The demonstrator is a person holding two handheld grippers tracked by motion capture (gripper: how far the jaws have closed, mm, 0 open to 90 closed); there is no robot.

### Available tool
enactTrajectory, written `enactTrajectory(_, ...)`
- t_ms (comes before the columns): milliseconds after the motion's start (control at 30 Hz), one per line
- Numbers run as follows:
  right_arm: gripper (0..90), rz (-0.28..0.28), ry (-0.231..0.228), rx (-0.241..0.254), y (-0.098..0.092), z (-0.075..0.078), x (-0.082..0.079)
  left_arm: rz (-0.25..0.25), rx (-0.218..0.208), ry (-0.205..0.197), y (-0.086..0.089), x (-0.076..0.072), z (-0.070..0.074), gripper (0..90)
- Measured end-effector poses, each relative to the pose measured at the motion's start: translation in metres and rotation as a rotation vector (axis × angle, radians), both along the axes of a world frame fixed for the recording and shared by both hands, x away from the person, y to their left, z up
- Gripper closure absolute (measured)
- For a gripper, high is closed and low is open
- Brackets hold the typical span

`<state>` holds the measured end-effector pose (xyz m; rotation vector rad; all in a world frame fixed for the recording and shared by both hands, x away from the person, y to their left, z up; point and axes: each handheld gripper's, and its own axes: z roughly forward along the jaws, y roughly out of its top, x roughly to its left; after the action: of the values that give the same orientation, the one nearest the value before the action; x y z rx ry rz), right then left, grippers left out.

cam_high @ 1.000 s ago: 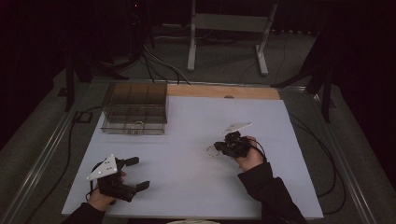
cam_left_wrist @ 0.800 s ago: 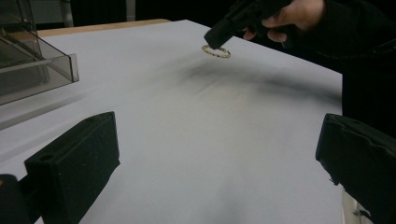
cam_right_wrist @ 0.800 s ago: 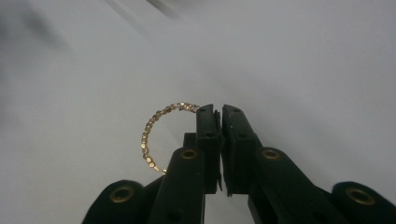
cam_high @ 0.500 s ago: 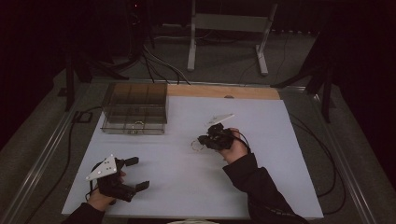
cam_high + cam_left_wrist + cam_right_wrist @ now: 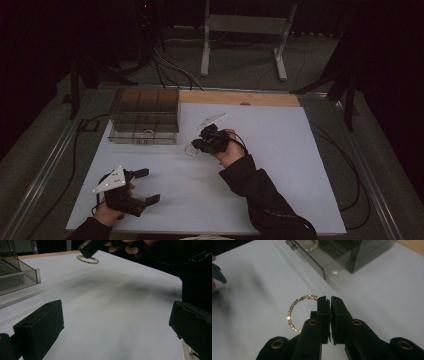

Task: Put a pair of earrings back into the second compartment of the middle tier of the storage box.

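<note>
White tabletop [image 5: 300,165], right hand-held gripper [image 5: 330,300] clamped on gold bracelet [image 5: 295,312], left hand-held gripper [image 5: 148,186] wide open

High view: fixed above the near edge of the white table [image 5: 300,150], facing forward and down. Left gripper view: low over the sheet, facing the smoked box [image 5: 17,275] from well off. Right gripper view: close beside that box [image 5: 352,255]. All three share the bracelet [image 5: 297,312].

Dim room; soft shadows (slight blur)
</note>
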<state>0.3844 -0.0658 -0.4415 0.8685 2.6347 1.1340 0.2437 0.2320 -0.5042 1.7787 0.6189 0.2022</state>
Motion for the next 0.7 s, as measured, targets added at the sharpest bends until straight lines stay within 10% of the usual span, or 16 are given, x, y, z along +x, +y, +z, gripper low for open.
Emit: enactTrajectory(700,86.7,0.025,-0.019,0.036,0.065,0.015,0.019,0.003,-0.014,-0.004,0.001,0.000,0.001,0.5)
